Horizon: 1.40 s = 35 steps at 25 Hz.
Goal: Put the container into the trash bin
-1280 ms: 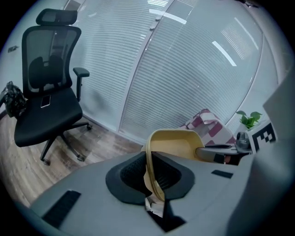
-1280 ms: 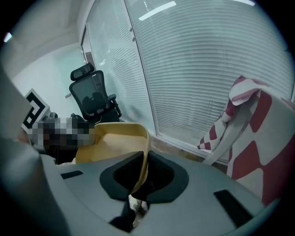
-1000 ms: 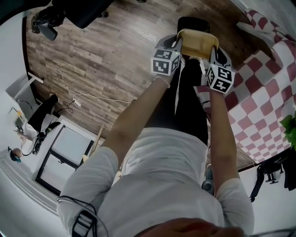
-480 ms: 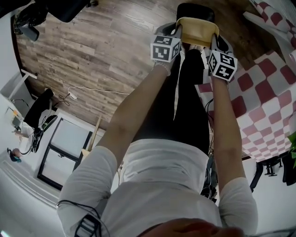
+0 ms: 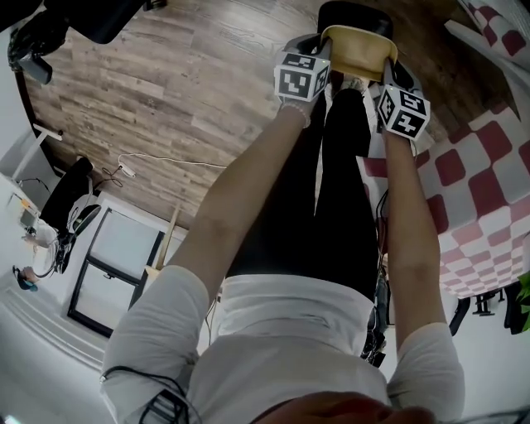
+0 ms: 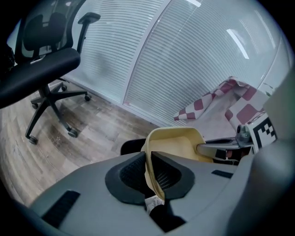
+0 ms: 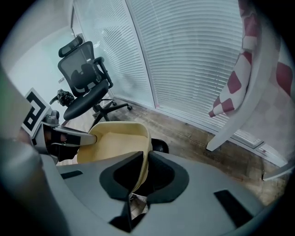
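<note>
A shallow tan container hangs level between my two grippers, right over the black trash bin on the wooden floor. My left gripper is shut on the container's left rim, and my right gripper is shut on its right rim. In the left gripper view the rim of the container runs between the pads of the left gripper, with the bin showing dark behind it. The right gripper view shows the container pinched by the right gripper, and the bin just beyond.
A table with a red-and-white checked cloth stands close on the right. A black office chair stands to the left on the floor, before a wall of window blinds. A white cable lies on the floor.
Both grippers have sunk together with the container, which now hangs lower and closer over the trash bin. The grips on the two rims are unchanged.
</note>
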Motion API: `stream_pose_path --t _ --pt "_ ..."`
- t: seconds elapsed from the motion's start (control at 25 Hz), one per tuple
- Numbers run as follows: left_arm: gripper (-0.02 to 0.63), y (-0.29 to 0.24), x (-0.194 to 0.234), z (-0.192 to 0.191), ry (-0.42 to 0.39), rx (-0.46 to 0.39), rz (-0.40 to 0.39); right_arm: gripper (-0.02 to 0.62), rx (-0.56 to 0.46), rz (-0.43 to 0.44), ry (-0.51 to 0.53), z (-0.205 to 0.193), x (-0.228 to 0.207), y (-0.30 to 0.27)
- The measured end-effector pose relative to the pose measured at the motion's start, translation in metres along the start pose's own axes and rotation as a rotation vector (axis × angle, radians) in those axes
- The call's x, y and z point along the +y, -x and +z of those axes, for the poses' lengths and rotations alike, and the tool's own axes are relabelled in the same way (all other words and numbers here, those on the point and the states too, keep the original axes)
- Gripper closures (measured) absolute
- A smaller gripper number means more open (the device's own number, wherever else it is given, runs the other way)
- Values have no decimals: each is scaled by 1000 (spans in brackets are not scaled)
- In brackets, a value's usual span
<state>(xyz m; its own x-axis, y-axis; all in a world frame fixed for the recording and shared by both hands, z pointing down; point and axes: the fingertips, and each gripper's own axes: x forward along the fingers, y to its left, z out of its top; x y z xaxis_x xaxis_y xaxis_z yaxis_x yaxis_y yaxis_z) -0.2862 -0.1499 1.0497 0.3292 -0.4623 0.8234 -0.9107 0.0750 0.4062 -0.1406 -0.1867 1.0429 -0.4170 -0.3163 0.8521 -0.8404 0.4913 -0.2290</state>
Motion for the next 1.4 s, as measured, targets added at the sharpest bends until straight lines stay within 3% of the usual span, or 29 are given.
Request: stream_pose_path --t 0.52,1.04,1.24,1.28,1.4 --pt "549 -58 18 -38 -52 78 -2 541 69 -30 -49 -58 -22 -60" --pt "548 -96 41 -67 -68 145 8 541 105 -3 -36 -78 -28 -103" --pt "546 -100 41 -69 -125 163 15 540 79 1 -46 -76 -29 -103" --pt "541 -101 40 -70 -138 167 15 538 76 6 -49 -76 -30 -103" --pt "445 -100 38 -68 -145 167 9 465 76 17 -56 -75 -31 -103"
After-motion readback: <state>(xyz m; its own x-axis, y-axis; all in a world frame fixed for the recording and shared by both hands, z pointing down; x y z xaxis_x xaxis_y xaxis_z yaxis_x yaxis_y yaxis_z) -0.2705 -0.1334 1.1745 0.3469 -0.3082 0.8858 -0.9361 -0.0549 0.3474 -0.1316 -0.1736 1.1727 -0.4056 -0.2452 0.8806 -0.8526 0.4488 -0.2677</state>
